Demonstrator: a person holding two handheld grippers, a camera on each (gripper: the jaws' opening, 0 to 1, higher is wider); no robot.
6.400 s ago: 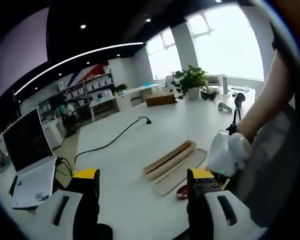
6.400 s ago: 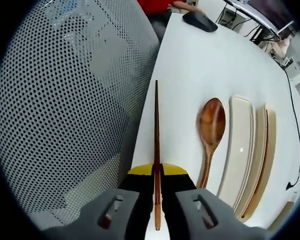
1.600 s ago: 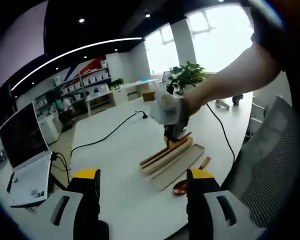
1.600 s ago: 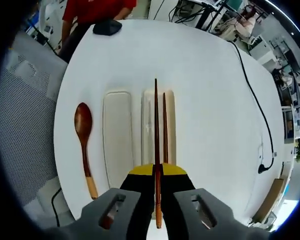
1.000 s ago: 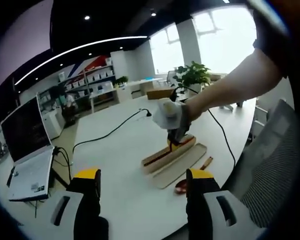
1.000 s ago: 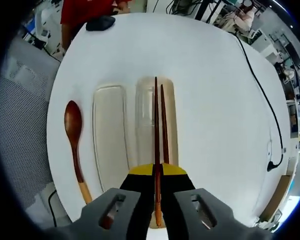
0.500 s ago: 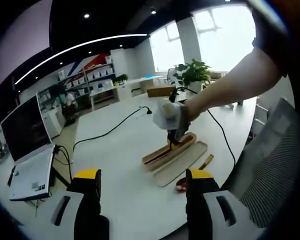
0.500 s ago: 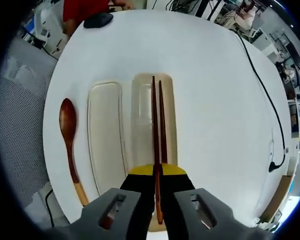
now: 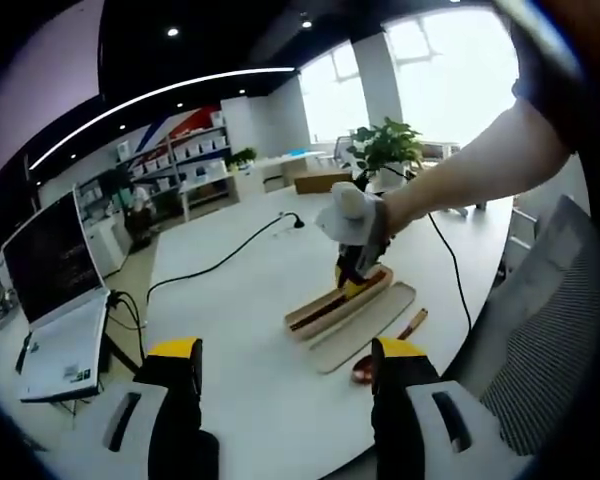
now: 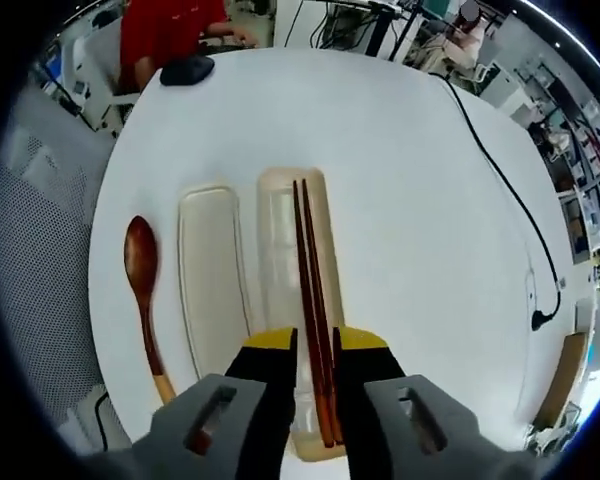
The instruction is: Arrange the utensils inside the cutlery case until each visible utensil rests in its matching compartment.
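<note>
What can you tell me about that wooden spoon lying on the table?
The wooden spoon is dark reddish-brown and glossy, with an oval bowl and a slim handle that turns pale at its tip. It lies flat on the white table, outside the cutlery case, alongside the separate lid and parallel to it without touching. Neither gripper touches it. In the left gripper view it lies beside the lid.

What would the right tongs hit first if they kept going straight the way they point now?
Probably the two chopsticks lying between the right tongs in the cutlery case, then the case floor; depth is unclear.
</note>
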